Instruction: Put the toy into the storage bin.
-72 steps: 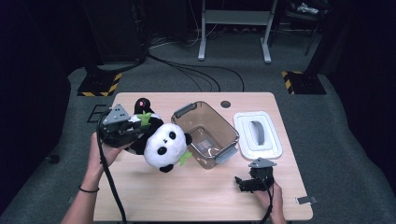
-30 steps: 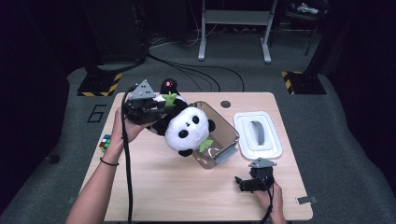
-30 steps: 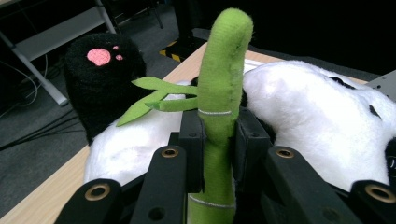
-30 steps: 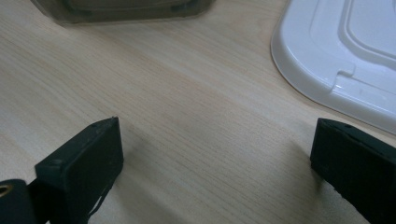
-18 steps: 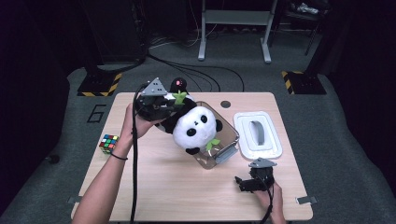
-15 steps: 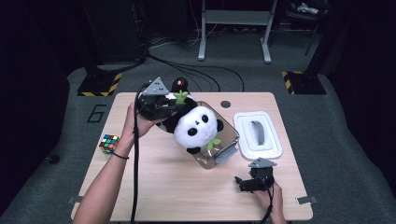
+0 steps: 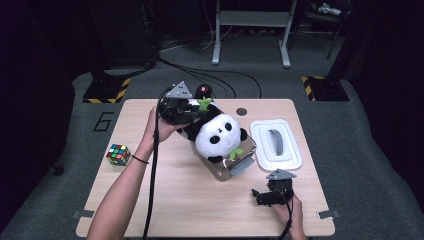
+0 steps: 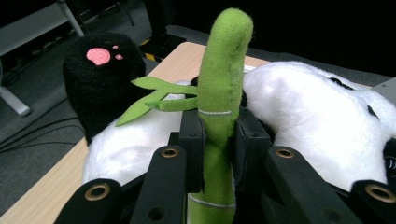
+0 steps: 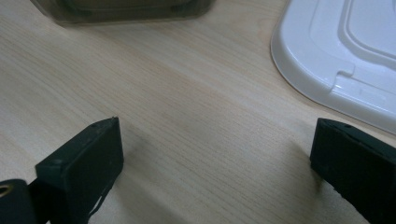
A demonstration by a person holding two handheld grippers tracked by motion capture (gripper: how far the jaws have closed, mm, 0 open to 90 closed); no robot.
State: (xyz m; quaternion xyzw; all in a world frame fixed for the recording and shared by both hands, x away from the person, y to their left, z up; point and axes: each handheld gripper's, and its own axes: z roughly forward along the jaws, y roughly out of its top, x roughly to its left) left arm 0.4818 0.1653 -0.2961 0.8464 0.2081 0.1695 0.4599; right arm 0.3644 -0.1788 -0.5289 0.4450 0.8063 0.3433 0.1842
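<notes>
Things on the pale wooden table (image 7: pixel 165 195) count out as one black-and-white plush panda (image 7: pixel 216 136), one clear plastic storage box (image 7: pixel 239 165), one white plastic lid (image 7: pixel 276 146) and one multicoloured puzzle cube (image 7: pixel 118 154). Two grippers are in use. In the left gripper view the left gripper (image 8: pixel 215 144) has its black jaws pressed onto the green plush bamboo stalk (image 8: pixel 219 98) sewn to the panda, the stalk standing up between the pads. In the high view that gripper (image 7: pixel 176 106) sits near the table's far edge, and the panda hangs from it with its head lying in the open box. The lid lies flat just beside the box, to its right. The cube sits near the table's left edge, well apart from the box. The right gripper (image 9: pixel 217 158) rests low over the table's near right part with its jaws spread wide and nothing but bare wood between them, the lid's rim (image 9: pixel 327 88) just ahead
</notes>
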